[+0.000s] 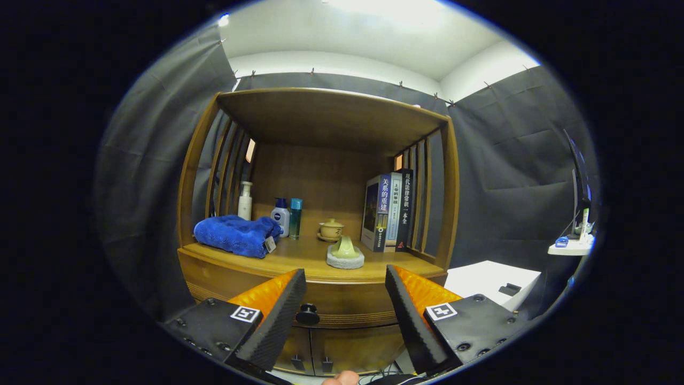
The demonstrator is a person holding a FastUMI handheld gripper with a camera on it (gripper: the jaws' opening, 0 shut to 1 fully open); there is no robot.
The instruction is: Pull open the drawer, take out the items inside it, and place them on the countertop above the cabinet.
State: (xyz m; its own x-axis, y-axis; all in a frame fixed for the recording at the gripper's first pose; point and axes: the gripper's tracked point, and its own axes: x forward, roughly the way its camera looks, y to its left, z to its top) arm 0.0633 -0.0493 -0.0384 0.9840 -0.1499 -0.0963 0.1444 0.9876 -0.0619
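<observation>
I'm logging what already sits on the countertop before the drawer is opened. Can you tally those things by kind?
Bottles: 3 (white pump bottle, white bottle with blue cap, teal bottle)
Standing books: 3
Folded blue towel: 1
Small lidded ceramic cup: 1
Green piece on round grey pad: 1
Total: 9

The gripper is open.

Booth hung with dark cloth walls (507, 176)

White ceiling (374, 37) brightly lit; white table (489, 278) beside the wooden cabinet (326, 128).

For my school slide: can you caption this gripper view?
Open gripper facing the closed drawer's knob, below a countertop with a blue towel.
</observation>
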